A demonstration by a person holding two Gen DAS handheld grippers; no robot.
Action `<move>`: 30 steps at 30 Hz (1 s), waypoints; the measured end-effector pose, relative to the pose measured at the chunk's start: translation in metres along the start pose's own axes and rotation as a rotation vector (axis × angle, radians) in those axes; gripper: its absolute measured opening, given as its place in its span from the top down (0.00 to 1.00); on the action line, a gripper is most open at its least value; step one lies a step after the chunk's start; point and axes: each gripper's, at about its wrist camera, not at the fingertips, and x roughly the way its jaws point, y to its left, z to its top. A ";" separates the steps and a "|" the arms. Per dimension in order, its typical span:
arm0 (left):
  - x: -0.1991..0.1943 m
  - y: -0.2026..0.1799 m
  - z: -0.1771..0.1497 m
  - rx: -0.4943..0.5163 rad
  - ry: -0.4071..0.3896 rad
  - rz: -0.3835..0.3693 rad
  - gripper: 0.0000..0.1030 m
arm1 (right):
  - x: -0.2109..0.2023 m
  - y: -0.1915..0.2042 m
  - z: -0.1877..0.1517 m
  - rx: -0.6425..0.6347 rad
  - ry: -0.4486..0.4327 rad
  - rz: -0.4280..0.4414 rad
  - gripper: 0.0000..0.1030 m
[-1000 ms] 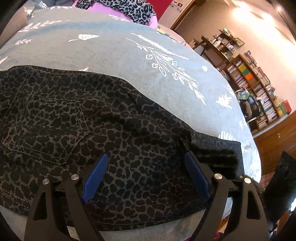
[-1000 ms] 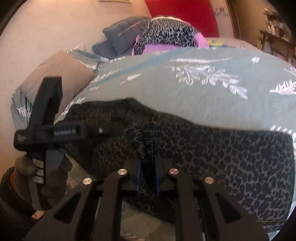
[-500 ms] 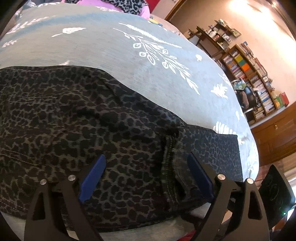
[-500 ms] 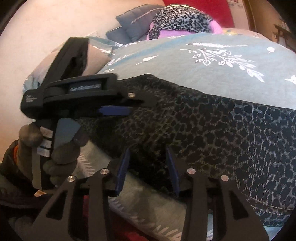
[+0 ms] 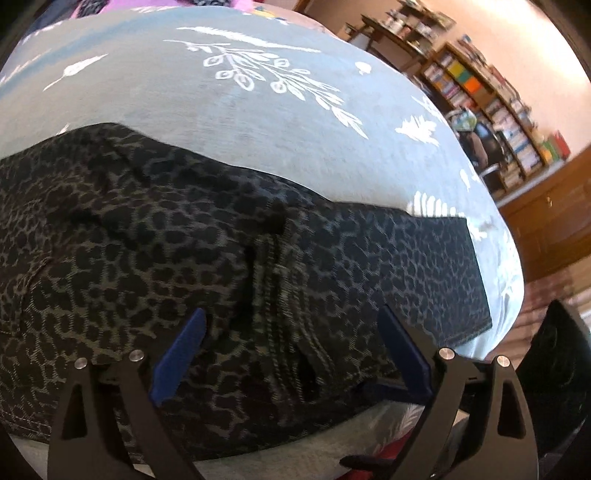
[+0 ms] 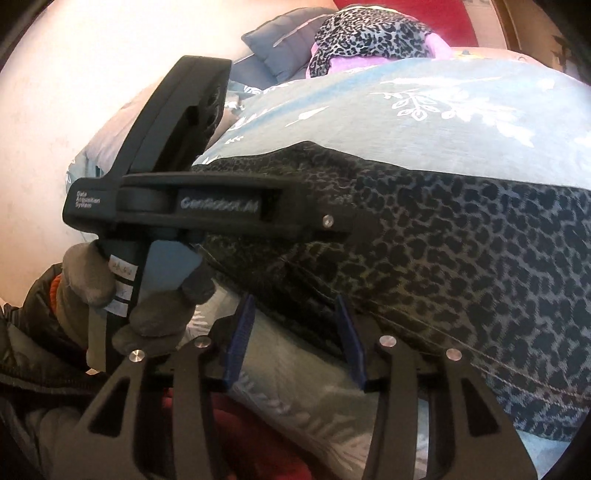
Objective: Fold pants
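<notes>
Dark leopard-print pants [image 5: 147,240] lie folded across a blue-grey bedspread [image 5: 221,110] with white leaf prints. My left gripper [image 5: 291,332] hovers low over their near part, open wide, with a bunched seam [image 5: 280,314] between its blue pads [image 5: 181,350] and no pad pressing on it. In the right wrist view my right gripper [image 6: 295,332] is at the bed's near edge. Its jaws are opening, and the pants' hem [image 6: 295,295] lies just past the tips, untouched. A gloved hand [image 6: 155,306] holds the left tool over the pants [image 6: 461,258].
A pile of leopard and pink clothes [image 6: 369,33] and a grey pillow [image 6: 273,48] lie at the bed's far end. Bookshelves [image 5: 491,99] and a wooden cabinet [image 5: 554,206] stand beyond the bed's right side. Red cloth [image 6: 258,424] shows below the near edge.
My right gripper has let go of the fabric bunch it pinched, opened and sunk toward the bed's edge. My left gripper has slid right along the pants, from the back pocket to the seam.
</notes>
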 end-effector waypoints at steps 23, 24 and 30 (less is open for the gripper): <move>0.006 -0.006 -0.002 -0.078 0.113 -0.046 0.33 | -0.059 -0.055 -0.025 0.132 -0.118 -0.107 0.55; 0.005 -0.004 -0.001 -0.087 0.109 -0.052 0.35 | -0.059 -0.054 -0.025 0.131 -0.118 -0.108 0.55; -0.003 0.016 0.001 -0.142 0.083 -0.087 0.78 | -0.060 -0.052 -0.027 0.136 -0.121 -0.118 0.55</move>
